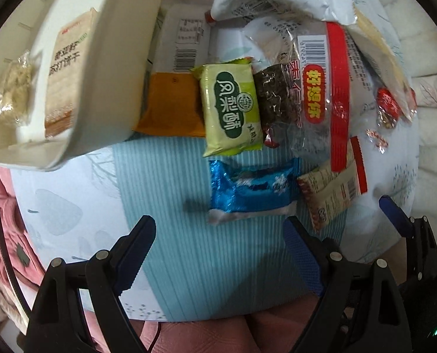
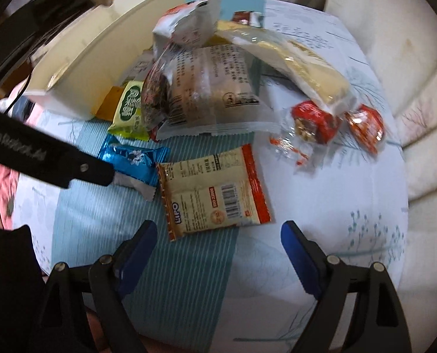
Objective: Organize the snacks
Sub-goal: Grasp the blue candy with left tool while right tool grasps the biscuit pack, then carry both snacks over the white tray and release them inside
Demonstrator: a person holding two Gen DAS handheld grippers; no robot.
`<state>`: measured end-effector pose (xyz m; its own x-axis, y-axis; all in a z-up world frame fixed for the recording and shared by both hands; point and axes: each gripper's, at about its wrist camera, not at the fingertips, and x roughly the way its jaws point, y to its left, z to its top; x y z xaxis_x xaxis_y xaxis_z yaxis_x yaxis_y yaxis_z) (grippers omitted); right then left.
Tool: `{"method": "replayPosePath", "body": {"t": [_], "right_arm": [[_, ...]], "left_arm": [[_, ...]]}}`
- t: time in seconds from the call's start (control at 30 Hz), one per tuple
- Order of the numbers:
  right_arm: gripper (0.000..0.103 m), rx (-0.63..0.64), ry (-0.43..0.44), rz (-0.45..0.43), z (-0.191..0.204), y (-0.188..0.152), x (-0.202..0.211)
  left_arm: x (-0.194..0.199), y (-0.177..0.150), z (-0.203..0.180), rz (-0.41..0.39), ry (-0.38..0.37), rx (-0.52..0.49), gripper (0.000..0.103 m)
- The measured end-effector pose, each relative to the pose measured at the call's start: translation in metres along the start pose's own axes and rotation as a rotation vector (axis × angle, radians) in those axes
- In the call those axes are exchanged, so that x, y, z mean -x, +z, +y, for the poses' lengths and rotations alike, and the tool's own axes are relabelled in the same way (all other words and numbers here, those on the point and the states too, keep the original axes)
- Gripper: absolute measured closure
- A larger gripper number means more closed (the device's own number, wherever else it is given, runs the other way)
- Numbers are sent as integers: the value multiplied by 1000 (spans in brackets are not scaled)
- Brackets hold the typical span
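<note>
Patterned tablecloth [image 2: 321,176] holds snack packets [image 2: 215,188], perhaps touching.

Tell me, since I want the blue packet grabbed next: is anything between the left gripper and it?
Nothing visible. The left gripper is open above bare cloth, and the blue packet lies uncovered just ahead, with the green packet beyond it.

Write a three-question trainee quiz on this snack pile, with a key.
1. True or false: the left hand-held gripper is clamped on the blue foil packet.
2. Which packet touches the blue foil packet's far edge: A) green pastry packet B) red wrapped candy?
3. Fill in: the tan boxed snack stands inside the white ____.

Key: 1 false, it is open. 2 A. 3 bin.
</note>
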<state>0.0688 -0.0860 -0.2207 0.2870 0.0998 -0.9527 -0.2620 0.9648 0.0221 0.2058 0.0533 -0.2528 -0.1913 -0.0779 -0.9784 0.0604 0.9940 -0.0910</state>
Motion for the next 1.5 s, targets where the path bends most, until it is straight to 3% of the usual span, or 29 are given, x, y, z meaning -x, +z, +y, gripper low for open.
{"method": "replayPosePath", "body": {"t": [0.37, 0.67, 0.77, 0.9, 1.07, 1.5], "right_arm": [[17, 203, 48, 21, 4, 15, -21], [31, 276, 92, 32, 7, 25, -33], [40, 279, 114, 32, 6, 27, -34], [44, 283, 114, 33, 3, 31, -37], [49, 257, 119, 31, -2, 37, -36], [50, 120, 182, 17, -11, 47, -19]], "left_arm": [[-24, 19, -27, 23, 31, 88, 18], [-40, 24, -44, 3, 20, 108, 41], [-37, 25, -39, -7, 28, 121, 52], [-32, 26, -32, -26, 3, 132, 70], [-31, 24, -25, -23, -23, 129, 73], [-28, -10, 29, 41, -104, 150, 74]]}}
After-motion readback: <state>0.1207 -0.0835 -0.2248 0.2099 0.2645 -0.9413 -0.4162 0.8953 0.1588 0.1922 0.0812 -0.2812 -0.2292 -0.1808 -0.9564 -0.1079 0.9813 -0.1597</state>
